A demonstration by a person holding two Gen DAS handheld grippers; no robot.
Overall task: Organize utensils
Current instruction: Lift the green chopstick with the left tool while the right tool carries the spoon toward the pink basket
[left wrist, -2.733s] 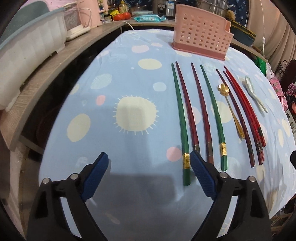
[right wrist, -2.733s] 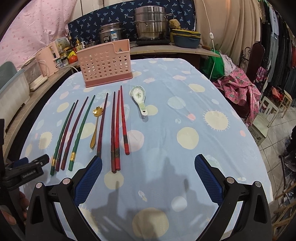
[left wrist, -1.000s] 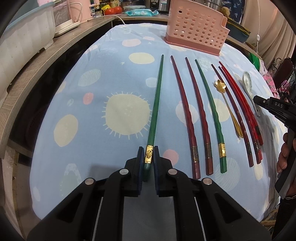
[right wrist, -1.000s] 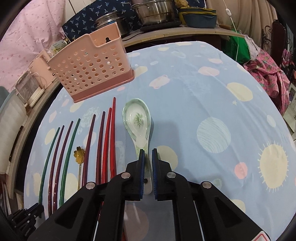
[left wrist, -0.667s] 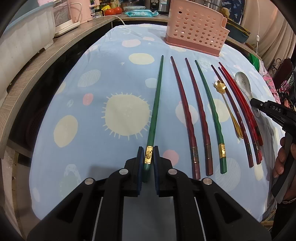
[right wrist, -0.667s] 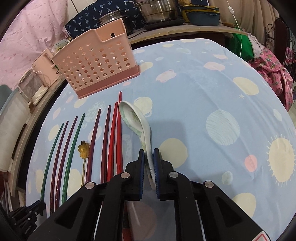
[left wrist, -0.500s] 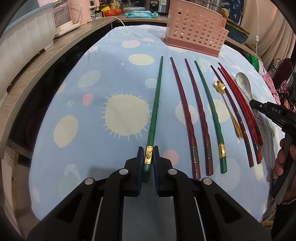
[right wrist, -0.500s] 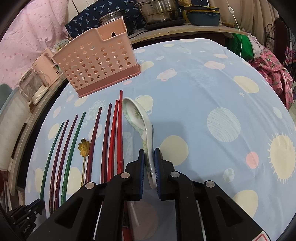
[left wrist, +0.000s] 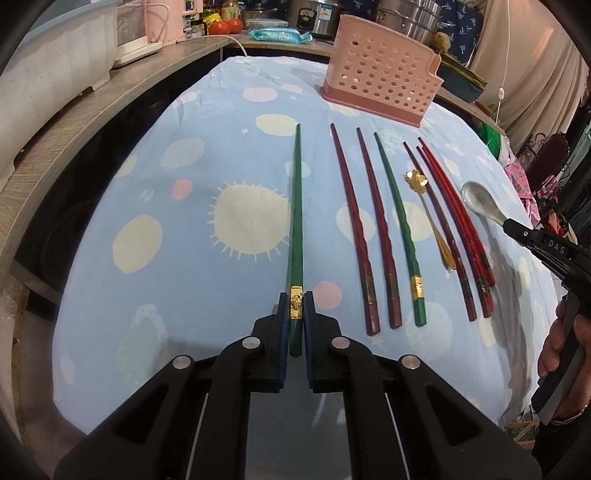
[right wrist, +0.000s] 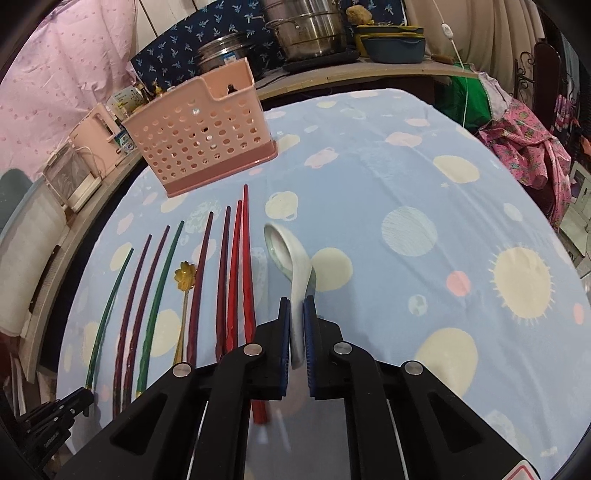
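My left gripper (left wrist: pixel 296 308) is shut on the gold-banded end of a green chopstick (left wrist: pixel 296 206), which points at the pink perforated utensil basket (left wrist: pixel 380 88). My right gripper (right wrist: pixel 296 314) is shut on the handle of a white ceramic spoon (right wrist: pixel 286 251), held tilted above the cloth; it also shows in the left wrist view (left wrist: pixel 480 201). Dark red chopsticks (left wrist: pixel 352 221), another green chopstick (left wrist: pixel 400 229), a gold flower spoon (left wrist: pixel 424 206) and bright red chopsticks (left wrist: pixel 456 218) lie in a row on the blue spotted tablecloth (left wrist: pixel 184 229).
The basket (right wrist: pixel 201 134) stands at the table's far side. A wooden counter (left wrist: pixel 74 122) with appliances runs along the left. Pots (right wrist: pixel 310 31) and dishes sit on the back counter. Clothes and a chair (right wrist: pixel 546 70) are at the right.
Both grippers closed, the left on the green chopstick and the right on the spoon. The right gripper has lifted the spoon and tilted it up. The green chopstick is shifted left of the row.
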